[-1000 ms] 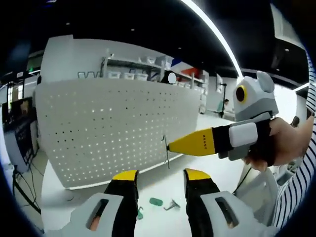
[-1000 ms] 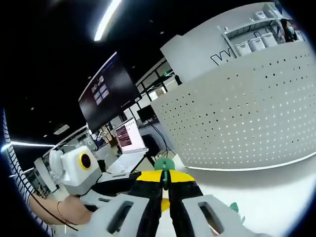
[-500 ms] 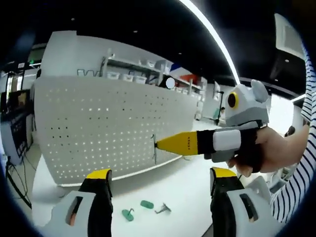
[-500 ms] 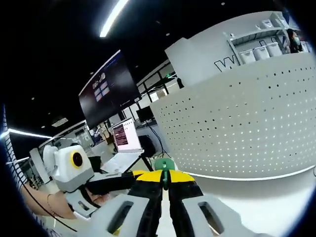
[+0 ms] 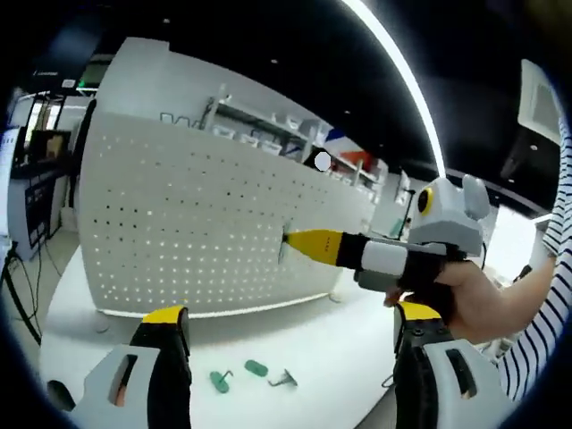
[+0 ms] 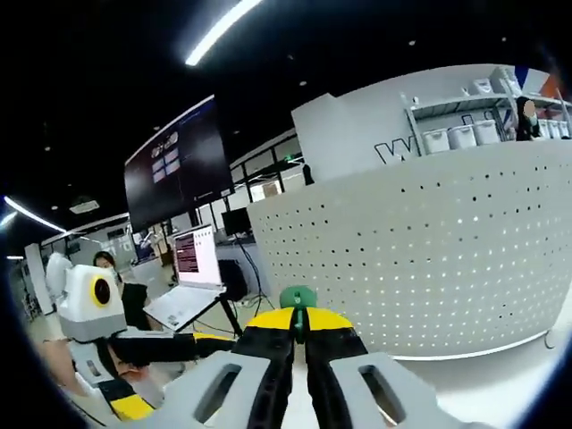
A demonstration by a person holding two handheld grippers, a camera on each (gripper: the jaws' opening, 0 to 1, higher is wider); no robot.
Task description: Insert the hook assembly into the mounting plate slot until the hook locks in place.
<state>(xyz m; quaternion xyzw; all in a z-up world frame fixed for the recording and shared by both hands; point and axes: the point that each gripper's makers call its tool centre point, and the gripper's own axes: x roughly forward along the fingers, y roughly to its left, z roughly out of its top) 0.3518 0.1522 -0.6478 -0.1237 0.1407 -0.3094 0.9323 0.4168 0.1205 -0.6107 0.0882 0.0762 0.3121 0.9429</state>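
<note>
The right claw [image 5: 288, 239] is clamped on a hook [image 5: 282, 247], its tip at the pegboard [image 5: 179, 232] — insertion is the step in hand. The left claw [image 5: 290, 335] gapes wide, empty (spare hooks [image 5: 255, 374] lie on the desk [image 5: 340, 340]). Next, likely: seat it in a hole and press until it locks.

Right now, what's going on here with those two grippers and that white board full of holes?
A person is working with a gripper in each hand. The right gripper is shut on a small hook with a green cap and holds its tip up against the white pegboard; whether the hook has entered a hole cannot be told. The left gripper hangs open above the white table, holding nothing. Two green pieces and a metal hook lie loose on the table.
</note>
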